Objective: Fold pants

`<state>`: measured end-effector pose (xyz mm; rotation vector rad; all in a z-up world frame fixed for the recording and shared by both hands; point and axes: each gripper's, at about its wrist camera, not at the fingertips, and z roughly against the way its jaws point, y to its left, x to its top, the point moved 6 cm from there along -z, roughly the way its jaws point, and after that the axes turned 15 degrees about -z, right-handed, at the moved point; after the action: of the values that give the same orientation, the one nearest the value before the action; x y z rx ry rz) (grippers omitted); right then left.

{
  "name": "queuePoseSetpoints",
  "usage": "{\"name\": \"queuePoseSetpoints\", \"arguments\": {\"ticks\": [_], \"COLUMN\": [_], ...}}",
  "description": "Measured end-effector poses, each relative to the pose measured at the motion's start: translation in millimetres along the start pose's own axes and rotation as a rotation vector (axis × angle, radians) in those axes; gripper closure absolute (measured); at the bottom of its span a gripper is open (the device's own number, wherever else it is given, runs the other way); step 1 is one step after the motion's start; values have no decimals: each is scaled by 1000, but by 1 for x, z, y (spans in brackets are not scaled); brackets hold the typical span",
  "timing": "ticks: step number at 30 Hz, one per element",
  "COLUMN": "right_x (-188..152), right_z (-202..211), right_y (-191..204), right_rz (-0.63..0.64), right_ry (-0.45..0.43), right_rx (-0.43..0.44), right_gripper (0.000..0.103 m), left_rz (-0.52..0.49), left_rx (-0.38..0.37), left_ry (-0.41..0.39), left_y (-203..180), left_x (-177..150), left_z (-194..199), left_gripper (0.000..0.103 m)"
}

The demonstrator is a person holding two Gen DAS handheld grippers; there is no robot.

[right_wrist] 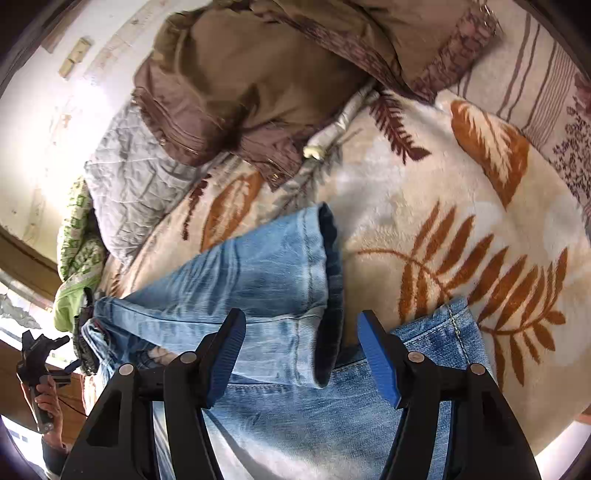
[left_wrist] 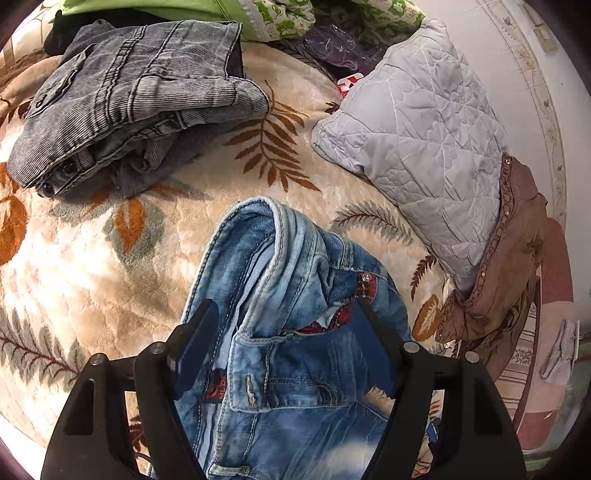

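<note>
Light blue jeans lie on a leaf-patterned blanket. In the left wrist view their waistband end [left_wrist: 280,332], bunched and with red plaid lining showing, lies between and under the fingers of my left gripper [left_wrist: 284,314], which is open just above it. In the right wrist view the leg ends [right_wrist: 273,280] lie flat, one cuff overlapping the other. My right gripper [right_wrist: 301,325] is open above the cuffs, not touching them. The left gripper in a hand [right_wrist: 40,369] shows at the far left of the right wrist view.
A folded grey pair of pants [left_wrist: 136,99] sits at the back left. A grey quilted pillow [left_wrist: 424,140] and a brown garment [left_wrist: 509,258] lie at the right. Green fabric [left_wrist: 258,14] is piled at the back. The blanket [right_wrist: 443,206] extends to the right.
</note>
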<state>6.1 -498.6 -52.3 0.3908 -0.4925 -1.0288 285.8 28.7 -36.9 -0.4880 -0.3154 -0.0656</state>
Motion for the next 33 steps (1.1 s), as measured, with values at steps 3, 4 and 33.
{"name": "queuePoseSetpoints", "arguments": {"ticks": [3, 4, 33], "right_x": [-4, -6, -34], "right_z": [-21, -26, 45], "right_y": [-7, -8, -85], "right_rz": [-39, -38, -21], "right_ry": [49, 60, -70], "right_rx": [-8, -11, -45], "right_gripper": [38, 38, 91], "left_rz": [38, 55, -196], "left_rx": [-33, -54, -72], "left_ry": [24, 29, 38], "left_y": [4, 5, 3], "left_x": [16, 20, -203], "left_z": [-17, -22, 53], "left_gripper": [30, 30, 88]}}
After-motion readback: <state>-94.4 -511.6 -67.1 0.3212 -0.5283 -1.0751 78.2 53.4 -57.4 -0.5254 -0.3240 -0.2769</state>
